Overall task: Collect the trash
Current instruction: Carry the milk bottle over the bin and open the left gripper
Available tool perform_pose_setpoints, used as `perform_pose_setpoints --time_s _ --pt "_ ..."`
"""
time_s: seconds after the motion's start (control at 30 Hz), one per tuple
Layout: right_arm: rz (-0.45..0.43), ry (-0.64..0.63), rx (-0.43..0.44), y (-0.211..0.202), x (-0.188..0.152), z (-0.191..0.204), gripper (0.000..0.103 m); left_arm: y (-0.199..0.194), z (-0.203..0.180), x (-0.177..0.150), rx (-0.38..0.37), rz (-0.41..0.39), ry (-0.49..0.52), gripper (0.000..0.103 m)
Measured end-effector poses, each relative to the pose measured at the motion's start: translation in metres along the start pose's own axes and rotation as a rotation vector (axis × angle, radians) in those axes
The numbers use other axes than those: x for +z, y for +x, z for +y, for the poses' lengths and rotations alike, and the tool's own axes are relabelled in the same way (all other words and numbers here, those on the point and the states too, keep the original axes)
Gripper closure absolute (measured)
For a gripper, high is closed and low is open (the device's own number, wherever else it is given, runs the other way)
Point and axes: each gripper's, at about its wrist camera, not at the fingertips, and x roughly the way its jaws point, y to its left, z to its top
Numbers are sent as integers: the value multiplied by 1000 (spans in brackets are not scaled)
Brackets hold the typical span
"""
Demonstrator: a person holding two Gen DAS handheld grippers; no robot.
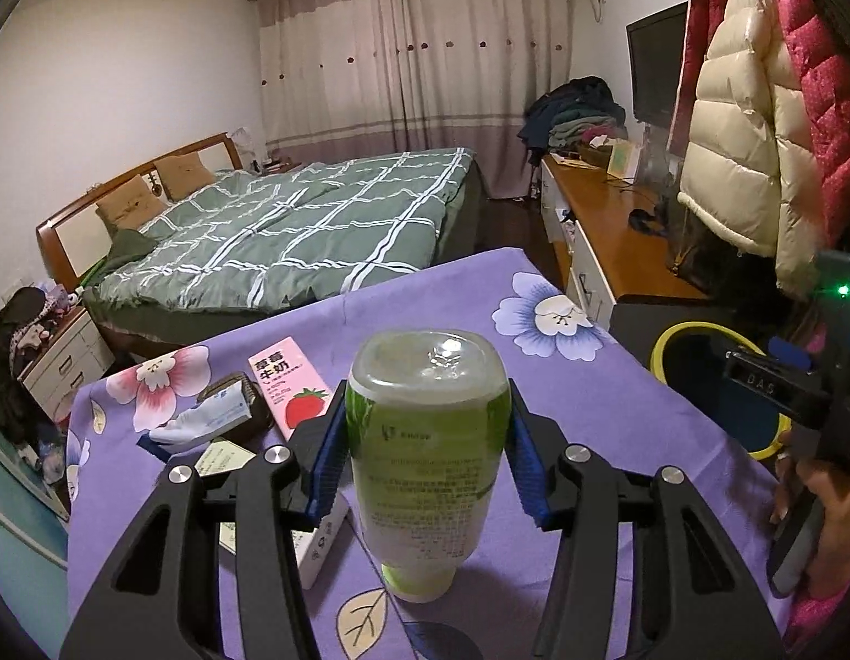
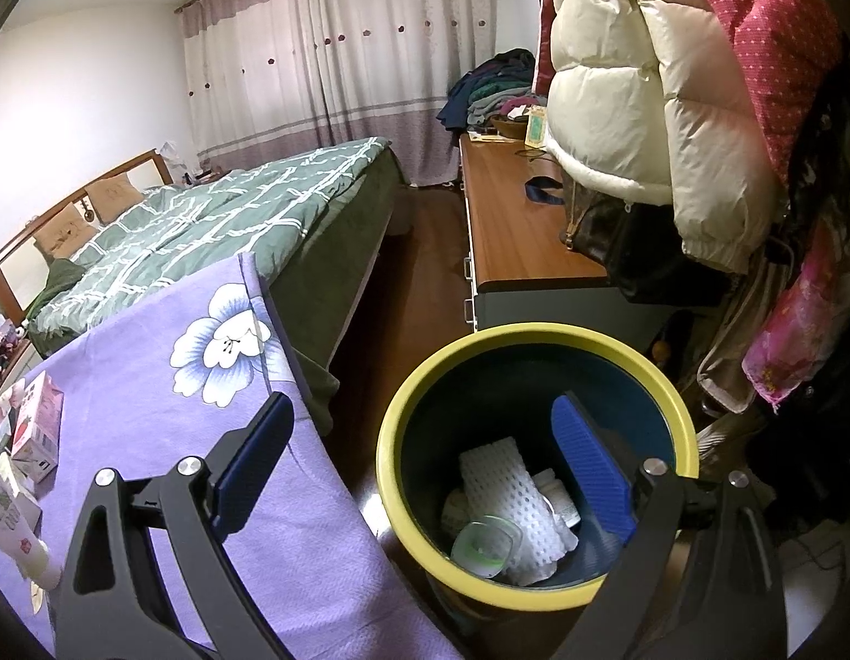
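We are holding green bottle (image 1: 428, 456) in left gripper (image 1: 428, 459); right gripper (image 2: 425, 467), wide, hovering above bin (image 2: 535, 335) containing several pieces; pink carton (image 1: 287, 390), wrappers (image 1: 205, 418) remaining on table (image 1: 562, 385).

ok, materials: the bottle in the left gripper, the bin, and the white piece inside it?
Green bottle: looks like translucent glossy plastic; light glints on its base and the green shows through.
Trash bin: probably matte plastic; smooth yellow rim, dark inner wall, though the look leaves it open.
White foam net sleeve: seems to be soft foam mesh; regular holes, bent shape.
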Motion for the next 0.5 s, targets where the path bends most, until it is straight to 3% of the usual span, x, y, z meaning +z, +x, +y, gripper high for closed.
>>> perform_pose_setpoints --time_s 0.27,0.5 --pt "-21 -8 53 -20 1 -16 13 5 -24 12 -53 -2 19 51" --pt "-70 26 42 -47 -4 -69 13 11 -70 39 -140 -28 52 51"
